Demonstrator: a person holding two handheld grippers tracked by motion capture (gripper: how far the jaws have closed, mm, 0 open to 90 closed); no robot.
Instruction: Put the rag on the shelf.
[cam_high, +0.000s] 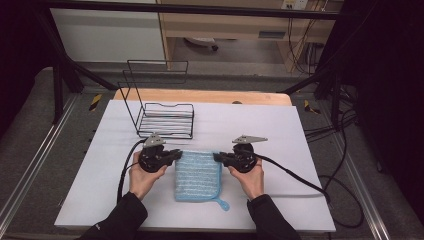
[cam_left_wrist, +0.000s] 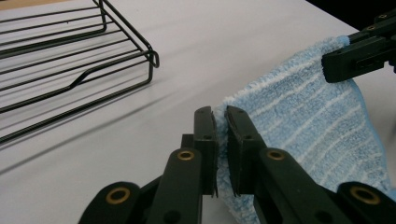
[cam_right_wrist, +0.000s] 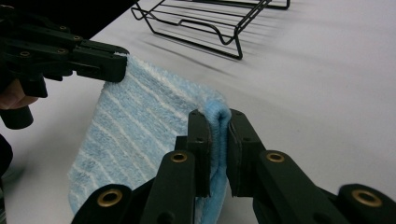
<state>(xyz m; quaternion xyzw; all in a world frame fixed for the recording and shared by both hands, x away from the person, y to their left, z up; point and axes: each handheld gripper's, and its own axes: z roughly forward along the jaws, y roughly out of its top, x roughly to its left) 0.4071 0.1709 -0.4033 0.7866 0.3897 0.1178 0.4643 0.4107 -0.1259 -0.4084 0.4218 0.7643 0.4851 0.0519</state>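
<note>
Left gripper (cam_left_wrist: 221, 154) and right gripper (cam_right_wrist: 218, 154) each clamp a far corner of the cloth (cam_high: 198, 175), near edge on the table (cam_high: 300, 150). Lift under way; next, raise both evenly

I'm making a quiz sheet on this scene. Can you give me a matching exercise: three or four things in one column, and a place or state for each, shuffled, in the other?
Things:
1. blue cloth
2. wire rack
3. left gripper
4. right gripper

Places or states:
A. stands on the far left part of the white table
B. shut on the cloth's left far corner
C. pinched at both far corners
D. shut on the cloth's right far corner

Pairs: 1-C, 2-A, 3-B, 4-D
</note>
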